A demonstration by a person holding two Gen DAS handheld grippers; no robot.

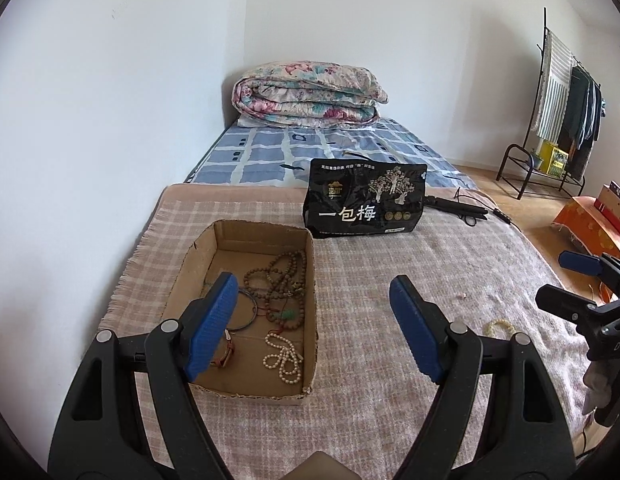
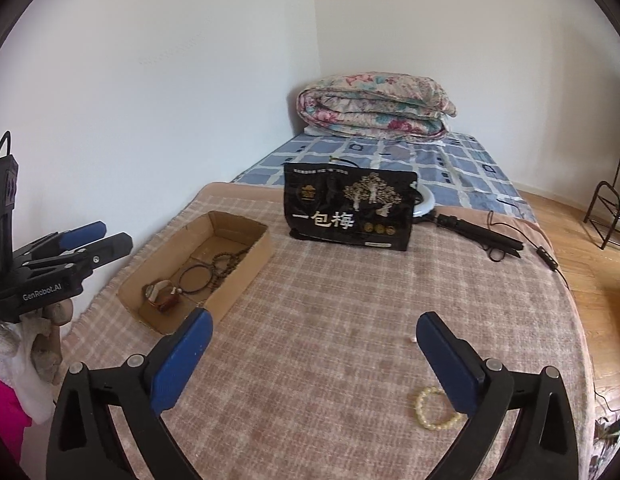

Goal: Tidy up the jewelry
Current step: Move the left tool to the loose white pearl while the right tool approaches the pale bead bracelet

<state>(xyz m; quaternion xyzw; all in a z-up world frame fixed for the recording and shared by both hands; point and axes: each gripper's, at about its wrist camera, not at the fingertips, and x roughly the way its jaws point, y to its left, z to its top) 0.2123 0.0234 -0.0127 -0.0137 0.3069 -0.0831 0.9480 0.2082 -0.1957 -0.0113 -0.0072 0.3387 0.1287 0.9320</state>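
1. Blue-padded jaws of the left hand-held gripper (image 1: 314,324) stand wide apart with nothing between them, hovering over the near end of a shallow cardboard box (image 1: 310,272).
2. Inside the box lie a long strand of brown wooden beads (image 1: 284,276), a thin dark bangle (image 1: 246,312), a white bead necklace (image 1: 284,356), a small green pendant (image 1: 288,314) and a brown leather strap (image 1: 226,354).
3. Jaws of the right hand-held gripper (image 2: 314,364) are spread fully and hold nothing; its right finger (image 2: 450,368) partly hides a pale yellow bead bracelet (image 2: 426,408).
4. That bracelet lies loose on the pink plaid blanket (image 2: 330,300), well apart from the box.
5. A black snack bag (image 2: 350,212) printed with white Chinese characters stands upright beyond the box.
6. Just right of the bag lie a folded black tripod (image 2: 478,236) and a black cable (image 2: 546,256).
7. At the far end of the bed, a folded floral quilt (image 1: 310,94) rests on a blue checked sheet (image 1: 270,152) in the corner of white walls.
8. A clothes rack (image 1: 566,108) hung with garments stands on the wooden floor (image 1: 522,208) at the right.
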